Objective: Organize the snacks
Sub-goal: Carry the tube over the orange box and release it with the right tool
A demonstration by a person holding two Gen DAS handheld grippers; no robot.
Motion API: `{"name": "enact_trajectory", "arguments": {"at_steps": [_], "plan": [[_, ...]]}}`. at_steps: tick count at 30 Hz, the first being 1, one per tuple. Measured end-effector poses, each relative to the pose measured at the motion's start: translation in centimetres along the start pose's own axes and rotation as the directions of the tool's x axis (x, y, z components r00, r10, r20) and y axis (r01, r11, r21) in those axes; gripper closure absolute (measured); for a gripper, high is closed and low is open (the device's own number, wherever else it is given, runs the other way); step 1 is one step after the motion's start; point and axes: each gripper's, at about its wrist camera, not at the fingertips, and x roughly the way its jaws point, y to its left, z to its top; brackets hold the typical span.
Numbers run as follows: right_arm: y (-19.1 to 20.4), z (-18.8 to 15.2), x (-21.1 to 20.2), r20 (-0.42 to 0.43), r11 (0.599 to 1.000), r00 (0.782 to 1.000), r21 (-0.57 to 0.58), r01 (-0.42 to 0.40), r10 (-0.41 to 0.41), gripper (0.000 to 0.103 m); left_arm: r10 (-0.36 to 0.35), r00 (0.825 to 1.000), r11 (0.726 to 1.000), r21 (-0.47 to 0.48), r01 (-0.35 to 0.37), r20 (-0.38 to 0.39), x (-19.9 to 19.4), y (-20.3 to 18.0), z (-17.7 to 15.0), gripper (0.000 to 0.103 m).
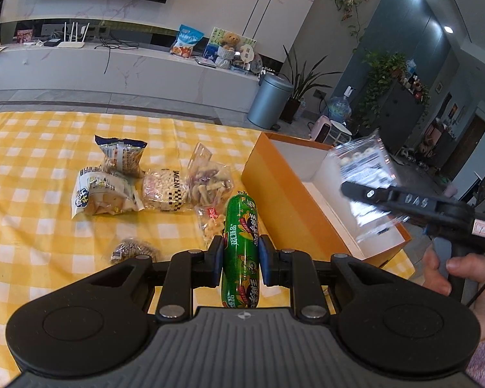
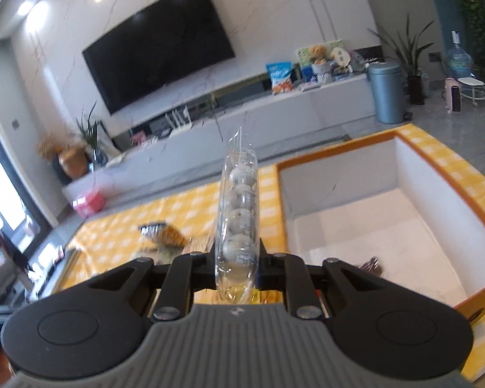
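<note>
The left claw (image 1: 241,260) is clenched on a green sausage (image 1: 241,245) that stands lengthwise between its pads, lifted off the checked cloth (image 1: 32,232). Other snack packets (image 1: 139,184) lie ahead and to its left. The right claw (image 2: 237,266) grasps a clear pack of balls (image 2: 239,220); the orange box (image 2: 436,181) sits ahead to its right.

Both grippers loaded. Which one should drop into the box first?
Right. The right gripper holds its clear pack over the orange box already. The left gripper, shut on the green sausage, is beside the box, above the cloth.
</note>
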Motion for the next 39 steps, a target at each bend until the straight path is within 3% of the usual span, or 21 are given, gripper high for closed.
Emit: {"name": "enact_trajectory", "arguments": {"at_steps": [4, 8, 14, 19, 27, 31, 33, 39], "plan": [[-0.3, 1.7, -1.7, 0.095, 0.99, 0.99, -0.086, 0.109, -0.101, 0.088, -0.01, 1.0, 1.0, -0.01, 0.01, 0.001, -0.2, 0.1, 0.2, 0.078], [-1.7, 3.8, -3.0, 0.083, 0.979, 0.984, -0.114, 0.168, -0.16, 0.088, -0.009, 1.0, 1.0, -0.017, 0.009, -0.008, 0.2, -0.2, 0.6, 0.078], [-5.5, 5.1, -1.9, -0.048, 0.96, 0.971, -0.172, 0.222, -0.234, 0.088, -0.028, 1.0, 1.0, 0.001, 0.028, -0.001, 1.2, -2.1, 1.8, 0.078], [-9.1, 3.4, 0.4, -0.157, 0.938, 0.935, -0.198, 0.285, -0.317, 0.088, -0.054, 0.998, 0.998, 0.021, 0.055, -0.021, 2.9, -4.4, 2.4, 0.078], [-11.7, 1.1, 3.1, -0.223, 0.938, 0.92, -0.211, 0.276, -0.321, 0.088, -0.066, 0.996, 0.996, 0.052, 0.069, -0.057, 5.4, -7.1, 2.6, 0.078], [-12.1, 0.8, 5.1, -0.256, 0.914, 0.892, -0.262, 0.308, -0.374, 0.088, -0.05, 0.995, 0.996, 0.074, 0.056, -0.086, 6.2, -7.8, 2.8, 0.078], [-12.9, 0.5, 6.0, -0.301, 0.925, 0.882, -0.233, 0.301, -0.363, 0.088, -0.036, 0.994, 0.995, 0.087, 0.045, -0.099, 6.3, -8.0, 2.9, 0.078], [-14.7, 0.5, 5.9, -0.334, 0.973, 0.913, -0.084, 0.217, -0.232, 0.088, -0.022, 0.995, 0.995, 0.092, 0.03, -0.093, 6.0, -7.8, 3.1, 0.078]]}}
